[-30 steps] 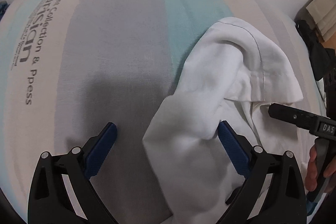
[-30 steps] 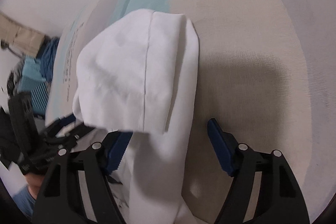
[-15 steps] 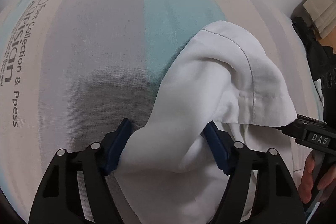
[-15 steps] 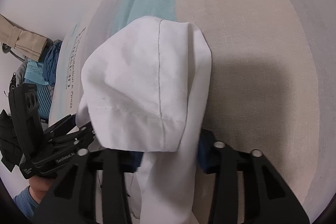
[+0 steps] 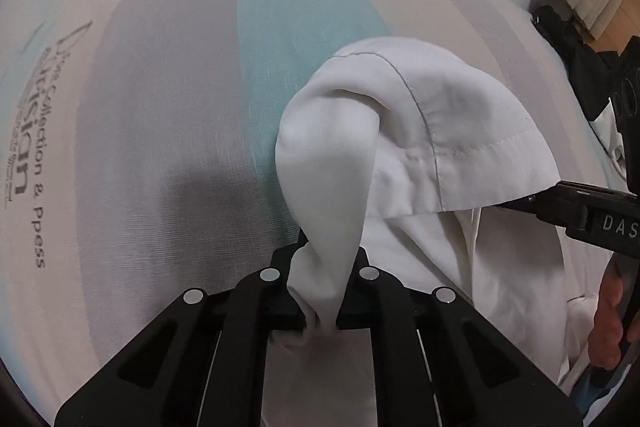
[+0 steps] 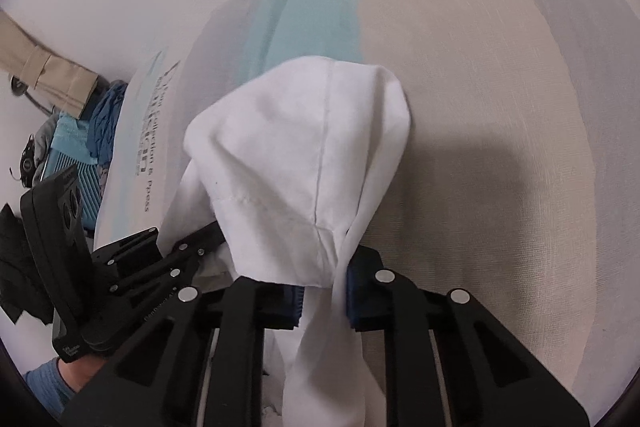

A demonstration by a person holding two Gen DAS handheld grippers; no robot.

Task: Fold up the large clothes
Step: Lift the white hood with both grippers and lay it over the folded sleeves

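left gripper: jaws just closed, pinching white garment | right gripper: jaws just closed, clamped on same cloth | garment: bunched on striped cover, held between both

left gripper: black, angled steeply down, fingers just closed, pinching a bunched fold of white woven cloth
right gripper: black with blue pads, angled down, fingers just closed, clamped on the same cloth
hands: one grips each gripper's handle; left sleeve is blue
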